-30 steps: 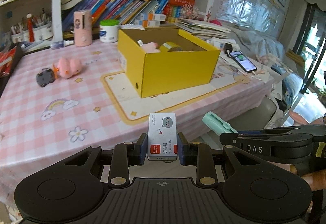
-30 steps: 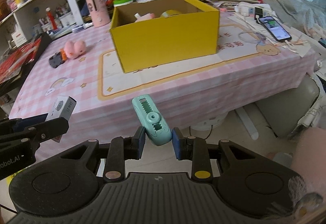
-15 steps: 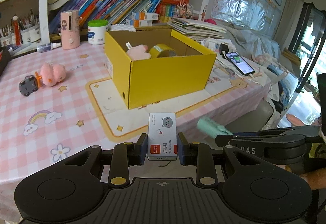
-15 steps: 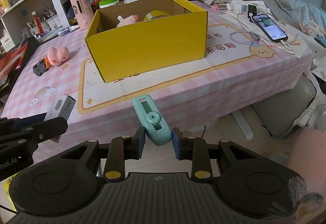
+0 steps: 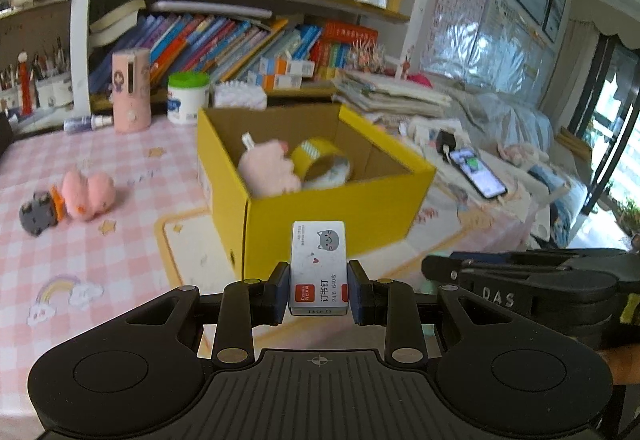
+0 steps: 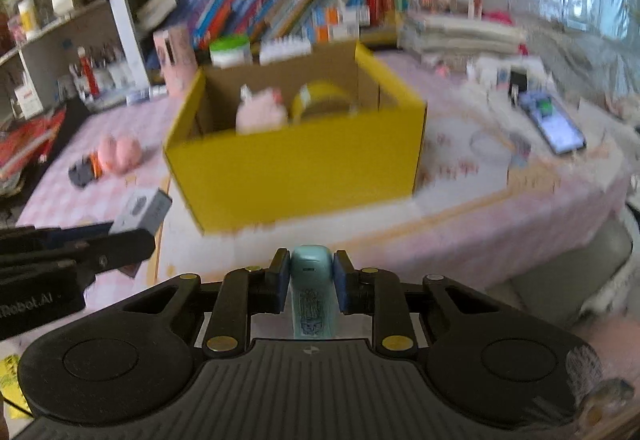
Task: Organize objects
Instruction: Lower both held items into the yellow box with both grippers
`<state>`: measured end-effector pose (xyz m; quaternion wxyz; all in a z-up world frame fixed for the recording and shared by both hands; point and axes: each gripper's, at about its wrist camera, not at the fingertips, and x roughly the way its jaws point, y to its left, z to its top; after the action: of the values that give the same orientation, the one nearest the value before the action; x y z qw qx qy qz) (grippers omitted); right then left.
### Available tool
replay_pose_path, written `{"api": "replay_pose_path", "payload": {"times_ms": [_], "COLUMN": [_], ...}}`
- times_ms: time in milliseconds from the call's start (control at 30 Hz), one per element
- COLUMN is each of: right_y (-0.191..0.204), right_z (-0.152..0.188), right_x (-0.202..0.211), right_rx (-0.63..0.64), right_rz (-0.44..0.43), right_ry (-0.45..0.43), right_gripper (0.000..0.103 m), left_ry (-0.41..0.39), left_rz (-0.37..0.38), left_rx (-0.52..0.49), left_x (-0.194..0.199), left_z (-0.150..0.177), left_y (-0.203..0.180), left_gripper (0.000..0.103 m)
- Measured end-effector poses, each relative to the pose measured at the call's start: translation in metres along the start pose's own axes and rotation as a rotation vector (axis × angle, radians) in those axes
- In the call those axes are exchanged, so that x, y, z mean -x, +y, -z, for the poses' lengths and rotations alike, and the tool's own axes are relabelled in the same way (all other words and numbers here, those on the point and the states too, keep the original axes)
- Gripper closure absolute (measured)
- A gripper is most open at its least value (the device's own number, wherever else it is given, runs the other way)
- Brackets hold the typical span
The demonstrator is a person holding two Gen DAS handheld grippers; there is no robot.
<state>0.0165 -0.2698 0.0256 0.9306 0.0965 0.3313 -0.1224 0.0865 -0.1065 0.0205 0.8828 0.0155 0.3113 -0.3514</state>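
Two claws each gripped a small thing in front of the yellow box (image 5: pixel 336 200). The left claw (image 5: pixel 319 292) was clamped on a white carton of staples (image 5: pixel 318 264), a flat rectangular pack with a grey cat face and a red label, held upright between the blue pads (image 5: pixel 282 290). The right claw (image 6: pixel 308 282) was clamped on a teal stapler (image 6: pixel 312 292), a smooth, rounded plastic body with a printed drawing on top, pointing forward between its pads.

The box was open-topped corrugated cardboard, yellow outside and brown inside, standing on a cream mat (image 5: pixel 180 240) with a yellow border. Inside it lay a fluffy pink plush (image 5: pixel 268 172) and, beside it to the right, a roll of yellow tape (image 5: pixel 320 160) standing on edge.

The tabletop (image 5: pixel 80 240) wore a pink checked cloth printed with rainbows and stars. To the left of the box, well apart, lay a second pink plush (image 5: pixel 88 196) touching a small dark toy car (image 5: pixel 38 216). Behind the box stood a pink cylinder (image 5: pixel 131 90) and a white tub with a green lid (image 5: pixel 188 98), with crowded bookshelves (image 5: pixel 240 40) beyond. To the right a phone (image 5: pixel 478 176) lay face up with its screen lit. The right view was blurred.
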Motion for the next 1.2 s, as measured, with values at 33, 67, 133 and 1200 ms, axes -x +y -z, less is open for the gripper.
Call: {"api": "replay_pose_path", "payload": {"times_ms": [33,67,133,1200], "right_y": [-0.002,-0.004,-0.008,-0.047], "right_z": [-0.006,-0.014,-0.028,-0.114], "right_x": [0.000,0.000,-0.001,-0.173], "right_rx": [0.004,0.012,0.017,0.309], "right_rz": [-0.006,-0.011,-0.022,-0.152], "right_ry": [-0.018,-0.034,-0.060,0.128], "right_gripper": [0.082,0.082,0.081,0.081], "left_ry": [-0.011,-0.023,-0.041,0.084], "left_rz": [0.000,-0.001,-0.005,-0.227], "left_rx": [-0.001,-0.003,-0.007,-0.114], "left_x": [-0.002,-0.004,-0.010,-0.149], "left_z": [-0.005,-0.010,-0.019,-0.073], "left_y": [-0.001,-0.003,-0.005,-0.022], "left_gripper": [0.075,0.075,0.075,0.075]}}
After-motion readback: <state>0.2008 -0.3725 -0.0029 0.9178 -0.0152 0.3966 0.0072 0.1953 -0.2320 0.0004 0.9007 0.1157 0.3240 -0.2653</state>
